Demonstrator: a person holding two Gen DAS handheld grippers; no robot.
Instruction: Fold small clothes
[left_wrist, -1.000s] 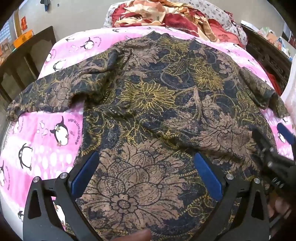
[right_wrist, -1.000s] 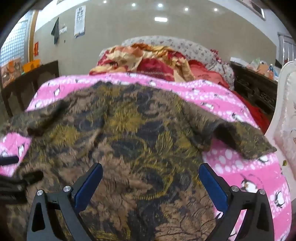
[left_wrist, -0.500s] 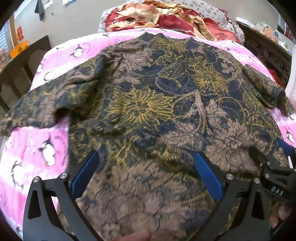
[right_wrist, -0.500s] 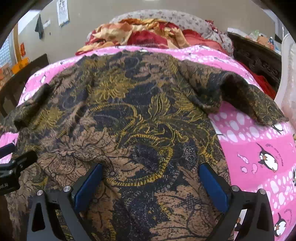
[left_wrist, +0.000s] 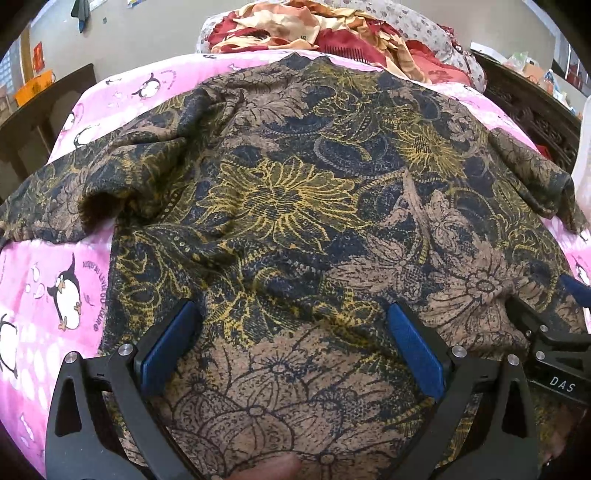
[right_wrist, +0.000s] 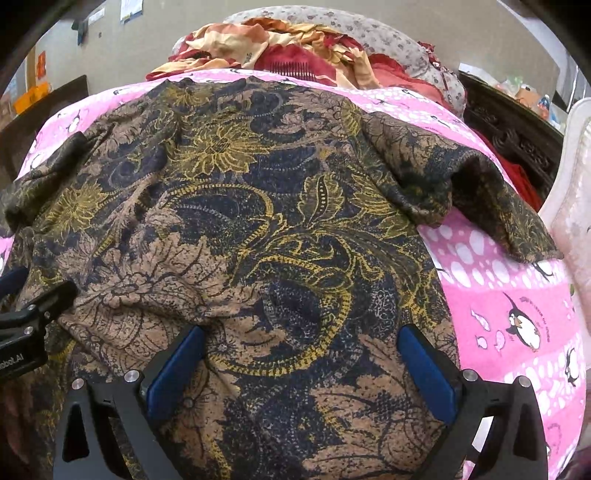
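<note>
Left wrist view: the left gripper (left_wrist: 291, 343) now sits nearer the floral shirt (left_wrist: 295, 206), jaws spread wide over its hem. The right gripper (right_wrist: 303, 363), equally spread, has advanced too. The shirt lies flat on the pink penguin sheet (right_wrist: 517, 295).

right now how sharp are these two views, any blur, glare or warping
Left wrist view: shirt print is crisp, no glare, the fisheye bows the bed edges, corners black. Right wrist view: shirt sharp and evenly lit, same bowing, the far wall soft.
</note>
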